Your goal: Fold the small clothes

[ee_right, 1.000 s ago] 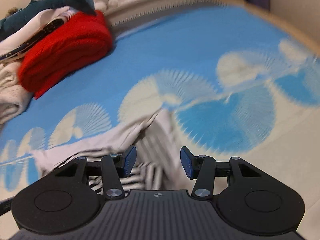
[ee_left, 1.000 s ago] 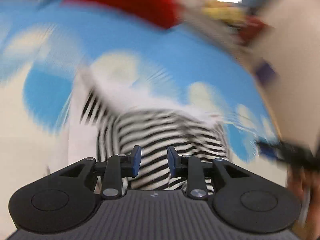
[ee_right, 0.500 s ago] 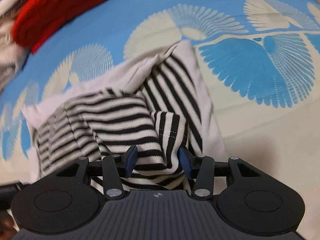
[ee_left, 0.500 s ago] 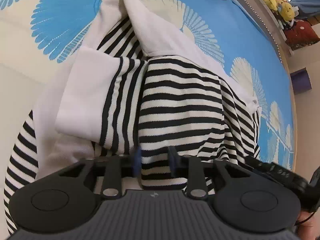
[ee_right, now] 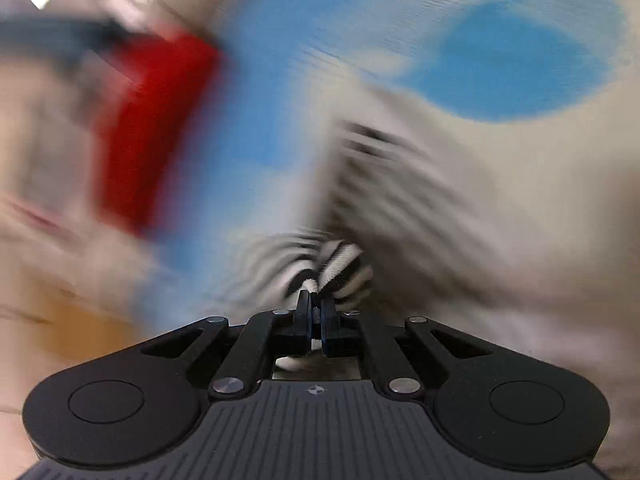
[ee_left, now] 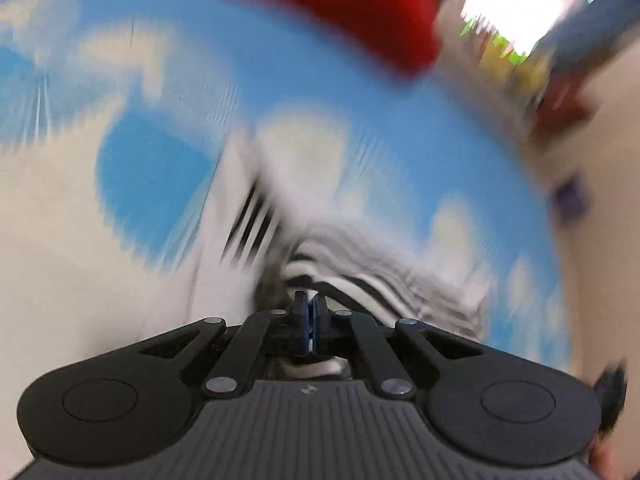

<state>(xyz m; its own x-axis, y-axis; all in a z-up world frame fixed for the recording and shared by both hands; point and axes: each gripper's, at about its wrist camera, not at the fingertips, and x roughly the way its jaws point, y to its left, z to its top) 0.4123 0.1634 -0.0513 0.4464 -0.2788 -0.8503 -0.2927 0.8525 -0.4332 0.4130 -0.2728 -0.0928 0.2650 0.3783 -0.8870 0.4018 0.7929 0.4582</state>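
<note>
A black-and-white striped garment [ee_left: 372, 292] with white parts lies on a blue and cream patterned bedspread [ee_left: 152, 168]. Both views are blurred by motion. My left gripper [ee_left: 310, 308] is shut on a bunched edge of the striped garment. In the right wrist view my right gripper [ee_right: 318, 304] is shut on another striped fold of the garment [ee_right: 340, 268], and the cloth trails away to the right [ee_right: 400, 184].
A folded red knit [ee_left: 340, 8] lies at the far side of the bed, also in the right wrist view [ee_right: 152, 120]. Pale clothes [ee_right: 40, 120] are piled beside it. Toys and a bright window [ee_left: 520, 12] are behind.
Both grippers were open over the garment half a second ago. Now both have shut on striped cloth and are moving fast with it, blurring the views.
</note>
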